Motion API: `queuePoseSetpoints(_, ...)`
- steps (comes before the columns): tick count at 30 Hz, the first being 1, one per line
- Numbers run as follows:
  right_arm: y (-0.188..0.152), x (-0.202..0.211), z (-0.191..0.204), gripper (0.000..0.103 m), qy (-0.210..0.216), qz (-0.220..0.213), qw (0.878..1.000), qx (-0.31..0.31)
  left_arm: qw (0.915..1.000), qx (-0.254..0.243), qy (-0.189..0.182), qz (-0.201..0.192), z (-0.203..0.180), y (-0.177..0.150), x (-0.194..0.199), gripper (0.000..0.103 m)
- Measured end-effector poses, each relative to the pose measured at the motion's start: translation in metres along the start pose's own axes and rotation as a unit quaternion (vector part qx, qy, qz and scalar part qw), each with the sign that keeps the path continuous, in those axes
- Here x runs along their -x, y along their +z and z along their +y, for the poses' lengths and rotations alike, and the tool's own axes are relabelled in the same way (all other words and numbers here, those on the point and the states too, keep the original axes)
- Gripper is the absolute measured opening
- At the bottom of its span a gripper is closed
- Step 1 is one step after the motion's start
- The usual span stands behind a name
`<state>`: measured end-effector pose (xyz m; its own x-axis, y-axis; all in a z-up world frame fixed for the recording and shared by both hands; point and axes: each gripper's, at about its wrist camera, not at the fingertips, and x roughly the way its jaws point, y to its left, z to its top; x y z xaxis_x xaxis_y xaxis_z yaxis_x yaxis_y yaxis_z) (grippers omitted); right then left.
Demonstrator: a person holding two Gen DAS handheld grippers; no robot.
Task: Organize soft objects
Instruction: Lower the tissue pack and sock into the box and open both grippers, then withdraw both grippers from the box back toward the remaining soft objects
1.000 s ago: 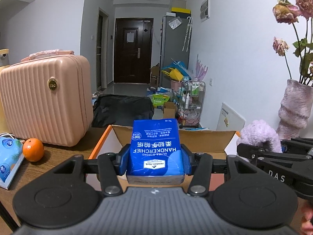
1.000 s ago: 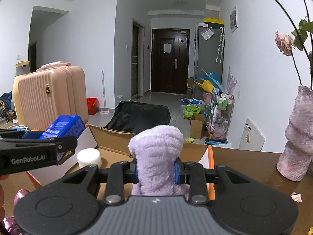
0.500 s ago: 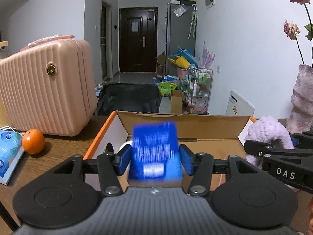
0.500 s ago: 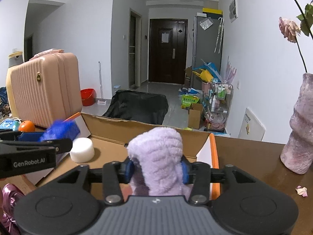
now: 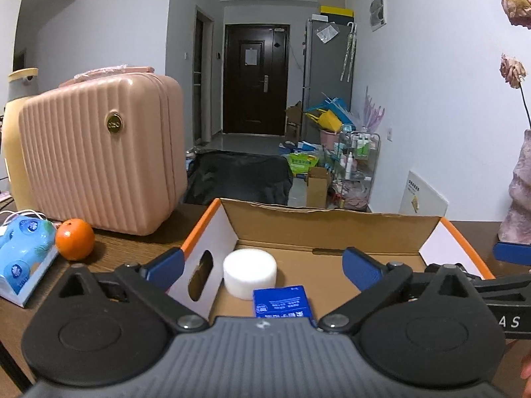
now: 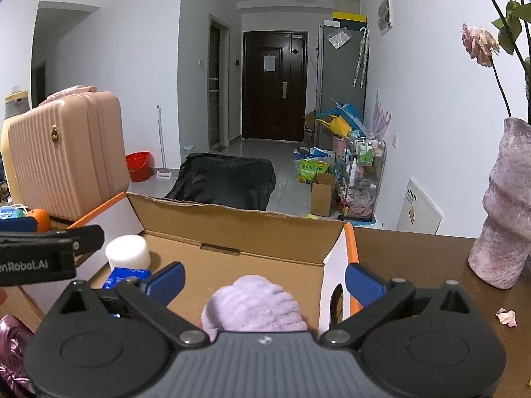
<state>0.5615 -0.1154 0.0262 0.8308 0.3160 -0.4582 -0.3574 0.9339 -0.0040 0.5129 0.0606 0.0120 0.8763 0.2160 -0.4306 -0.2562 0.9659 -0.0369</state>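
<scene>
An open cardboard box with orange-edged white flaps sits on the wooden table. In it lie a white foam cylinder, a blue handkerchief tissue pack and a fluffy lilac soft toy. My left gripper hangs over the box, its jaws opening wide, pads clear of the tissue pack below. My right gripper is likewise opening, with the lilac toy lying loose between and below its pads.
A pink ribbed suitcase stands on the table at left, with an orange and a blue tissue packet beside it. A lilac vase with dried roses stands at right. Petals lie on the table.
Both grippers opened wide. The blue tissue pack dropped from the left one into the box, and the lilac toy sank out of the right one's grip onto the box floor.
</scene>
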Motion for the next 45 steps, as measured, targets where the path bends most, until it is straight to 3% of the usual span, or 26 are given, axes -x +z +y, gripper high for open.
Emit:
queuePoseSetpoints(20, -0.002, 0.017, -0.004, 0.103, -0.017, -0.009, 1.0, -0.005, 1.0, -0.002, 0.004, -0.005, -0.003, -0.005, 0.007, 0.103)
queuePoseSetpoints(45, -0.036, 0.089, 0.001, 0.103, -0.02, -0.029, 0.999, -0.016, 0.9994, -0.003, -0.016, -0.031, 0.0, -0.032, 0.071, 0.103)
